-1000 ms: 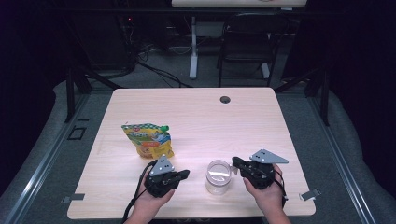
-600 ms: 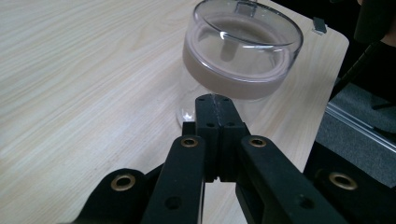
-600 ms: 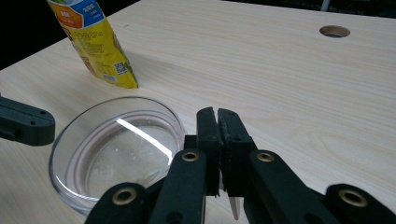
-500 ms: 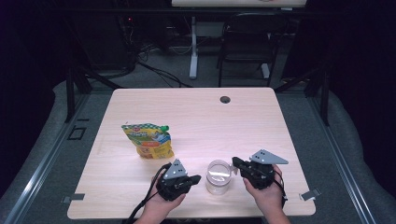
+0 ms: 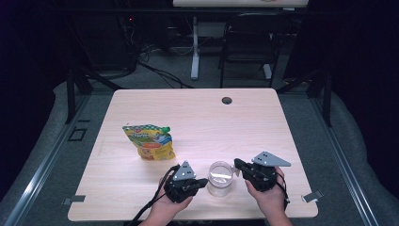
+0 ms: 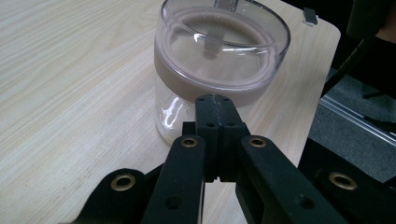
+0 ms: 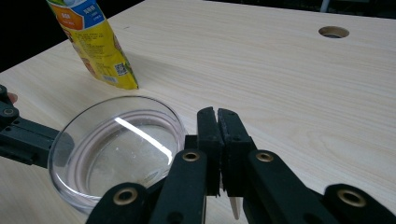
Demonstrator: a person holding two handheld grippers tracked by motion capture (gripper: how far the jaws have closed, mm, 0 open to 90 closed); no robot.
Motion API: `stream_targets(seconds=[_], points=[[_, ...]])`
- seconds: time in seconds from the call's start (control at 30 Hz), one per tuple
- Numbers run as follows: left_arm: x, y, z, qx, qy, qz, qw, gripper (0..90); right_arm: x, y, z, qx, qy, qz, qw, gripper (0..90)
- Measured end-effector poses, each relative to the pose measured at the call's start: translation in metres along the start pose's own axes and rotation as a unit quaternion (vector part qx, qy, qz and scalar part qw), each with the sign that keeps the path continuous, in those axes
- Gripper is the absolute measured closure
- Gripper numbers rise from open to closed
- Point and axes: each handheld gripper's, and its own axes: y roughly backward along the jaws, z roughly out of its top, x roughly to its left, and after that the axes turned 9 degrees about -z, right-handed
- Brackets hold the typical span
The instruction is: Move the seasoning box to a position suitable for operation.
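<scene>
Flanking jar (image 5: 220,178) near table edge (image 5: 188,219)

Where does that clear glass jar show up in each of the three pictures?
High view: the jar stands near the table's front edge, between the two tools.
Left gripper view: it sits top centre, just beyond the closed jaws.
Right gripper view: lower left, seen from above its wide mouth.
Shared landmark: the yellow snack pouch, upper left in the right gripper view; in the left gripper view, use the jar itself.
</scene>
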Motion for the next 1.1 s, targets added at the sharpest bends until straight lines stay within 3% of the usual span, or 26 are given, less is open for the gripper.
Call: stream_targets(seconds=[1.1], points=[[-0.003,0.003,0.017,-0.018,-0.012,-0.006,0.9997,90.0,-0.003,0.001,-0.003,-0.001,-0.009,-0.001,1.0000,85.7]])
